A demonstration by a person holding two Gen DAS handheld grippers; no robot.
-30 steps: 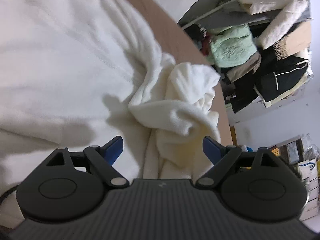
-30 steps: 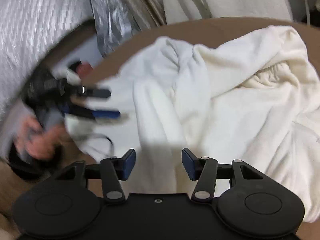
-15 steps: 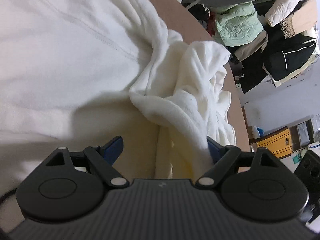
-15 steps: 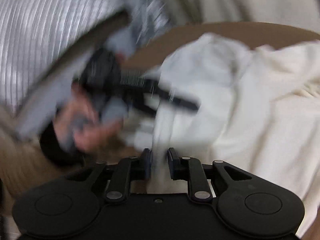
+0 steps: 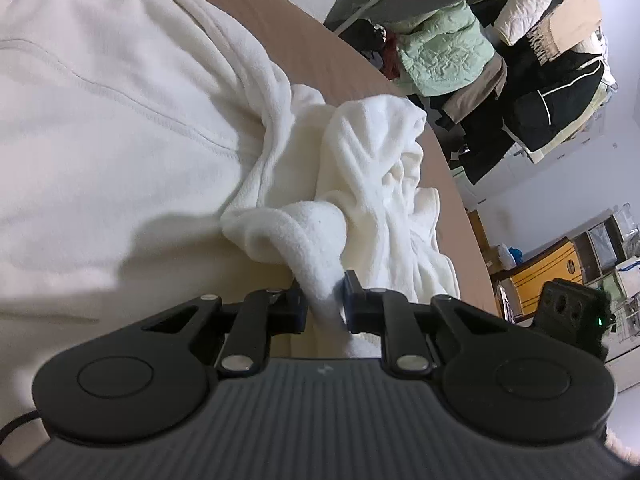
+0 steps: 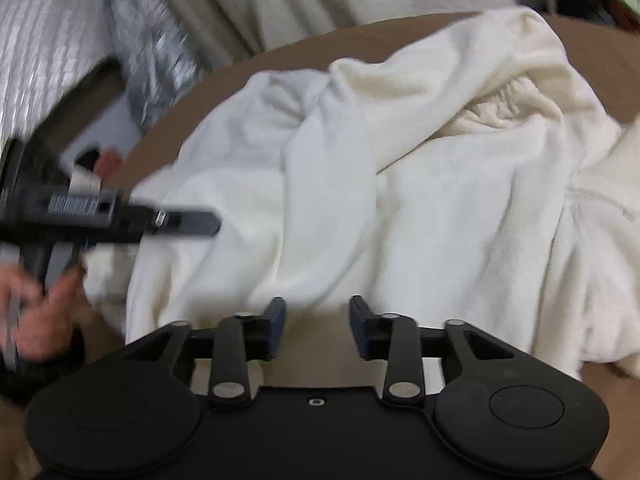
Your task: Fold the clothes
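**laundrywatcher:** Fleece (image 5: 120, 128), big cream one, is spread rumpled over most of the brown table (image 5: 304, 32), with a bunched-up end near the table's edge on the side facing the pile of clothes (image 5: 448, 48). Looks to me like the gathering bit of a fold, grabbing a loose end so it can be carried over the flat part.

**second_sock:** What are the grippers doing?

**laundrywatcher:** Left gripper (image 5: 323, 300) is pinched tight on a twist of that bunched end. Right gripper (image 6: 318, 326) has its jaws apart with nothing between them, hovering just over the near edge of the fleece. Can't tell if it touches, it's blurry.

**second_sock:** Next?

**laundrywatcher:** My guess: right needs its own hold on an edge, and the pair has to lift evenly so it doesn't sag.
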